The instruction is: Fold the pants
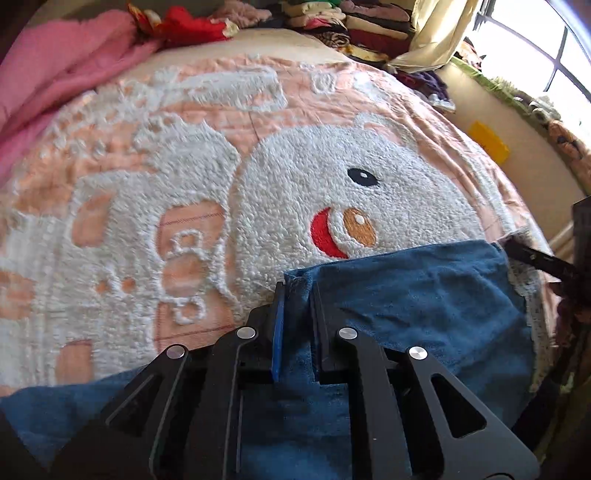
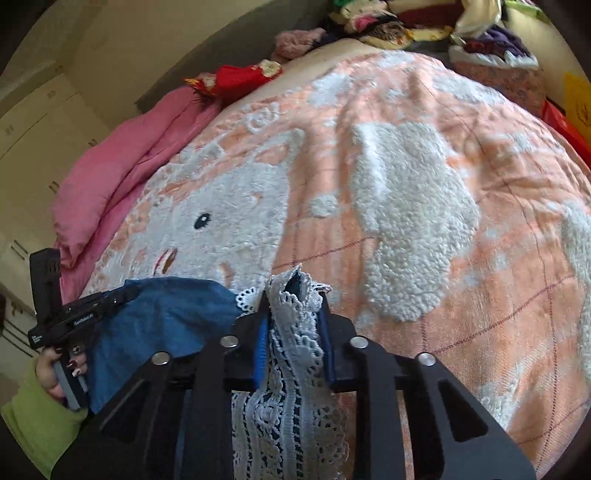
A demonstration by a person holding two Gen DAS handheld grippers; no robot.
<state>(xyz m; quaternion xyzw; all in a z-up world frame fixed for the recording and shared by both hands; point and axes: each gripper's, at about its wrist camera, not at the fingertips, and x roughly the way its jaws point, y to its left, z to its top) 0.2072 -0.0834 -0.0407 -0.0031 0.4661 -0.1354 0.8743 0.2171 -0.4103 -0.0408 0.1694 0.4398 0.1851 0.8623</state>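
pants (image 1: pixel 406 295) of blue denim lie at the near edge of the bed, spread over a peach bedspread (image 1: pixel 207 122) with a fluffy white cartoon animal stitched into it. at the far left a pink quilt (image 1: pixel 40 74) is bunched along the side of the bed, with a red cloth (image 1: pixel 188 26) lying just beyond it. in the left wrist view, the left gripper (image 1: pixel 297 295) sits near the middle of the picture, its two fingers drawn narrow and pinching the far left corner of the denim, which rises up between the blue pads. to the right the fabric runs flat across the bedspread to its other corner, where the right gripper (image 1: pixel 535 258) shows only as a black finger at the frame edge. in the right wrist view, the person's left hand (image 2: pixel 61 373), in a green sleeve, grips the handle of the left tool at the near left. further right, the right gripper's fingers are closed narrow on the white lace trim (image 2: pixel 295 321) along the edge of the pants, a fold of lace and dark denim standing up between them. at the far right, stacked folded clothes (image 1: pixel 369 26) sit past the end of the bed, beside a window (image 1: pixel 535 55).
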